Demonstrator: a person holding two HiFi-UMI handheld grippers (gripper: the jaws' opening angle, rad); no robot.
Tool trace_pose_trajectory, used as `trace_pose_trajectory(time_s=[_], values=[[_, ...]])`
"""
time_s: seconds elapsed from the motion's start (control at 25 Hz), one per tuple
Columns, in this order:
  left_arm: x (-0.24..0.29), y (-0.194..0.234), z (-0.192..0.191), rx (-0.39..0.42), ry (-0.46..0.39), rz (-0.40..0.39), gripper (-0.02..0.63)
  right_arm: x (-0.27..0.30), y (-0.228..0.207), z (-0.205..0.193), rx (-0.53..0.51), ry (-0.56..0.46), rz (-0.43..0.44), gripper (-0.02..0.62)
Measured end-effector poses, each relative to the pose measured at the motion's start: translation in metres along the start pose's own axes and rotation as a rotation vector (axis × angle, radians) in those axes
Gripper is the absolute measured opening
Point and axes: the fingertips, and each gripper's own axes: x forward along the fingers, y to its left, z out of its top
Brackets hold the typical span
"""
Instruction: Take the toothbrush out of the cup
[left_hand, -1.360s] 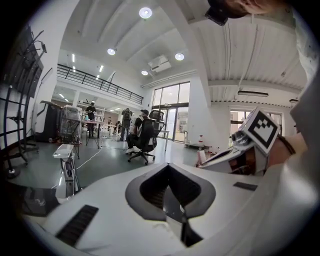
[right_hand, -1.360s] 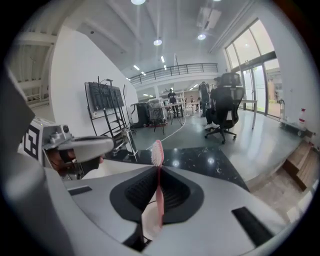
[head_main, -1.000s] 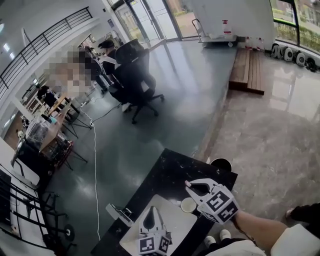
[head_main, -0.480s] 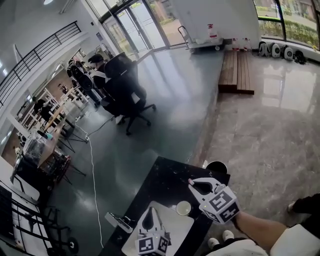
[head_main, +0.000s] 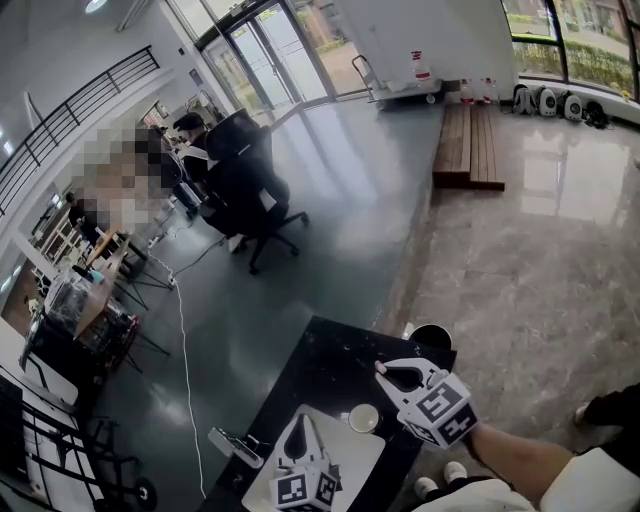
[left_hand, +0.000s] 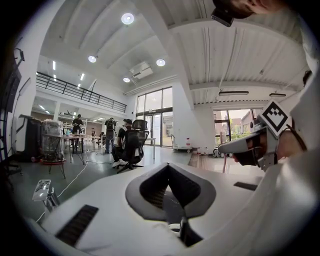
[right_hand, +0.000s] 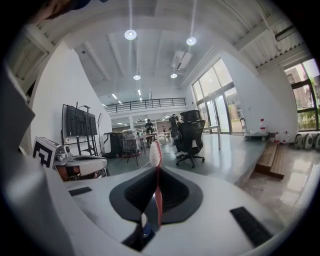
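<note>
On the dark table (head_main: 320, 365) a white cup (head_main: 361, 418) stands at the edge of a white mat (head_main: 345, 455). My right gripper (head_main: 381, 369) hovers just right of the cup and above it, shut on a red and white toothbrush (right_hand: 156, 165). The brush head (right_hand: 156, 151) sticks out past the jaws. My left gripper (head_main: 300, 425) hangs over the mat to the left of the cup, jaws shut with nothing in them. In the left gripper view the left gripper (left_hand: 168, 166) points level into the room, and the right gripper (left_hand: 245, 146) shows beside it.
A black round container (head_main: 435, 335) sits by the table's far right corner. A small grey device (head_main: 232, 447) lies on the table's left edge. Farther off stand a black office chair (head_main: 250, 185), desks with people (head_main: 110, 250) and a wooden bench (head_main: 468, 140).
The right gripper with the toothbrush has drifted a little up and away from the cup. The left gripper has hardly moved. The head view has tilted slightly.
</note>
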Motion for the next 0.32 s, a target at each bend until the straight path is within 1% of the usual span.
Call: trace_pose_trajectory(time_s=[0.12, 0.32], values=[[-0.0003, 0.0008, 0.0005, -0.001, 0.001, 0.003, 0.017, 0.0006, 0.0034, -0.0002, 0.025, 0.003, 0.017, 0.009], [0.0010, 0.0072, -0.0017, 0.000, -0.010, 0.018, 0.017, 0.0046, 0.0080, -0.0003, 0.026, 0.009, 0.037, 0.009]])
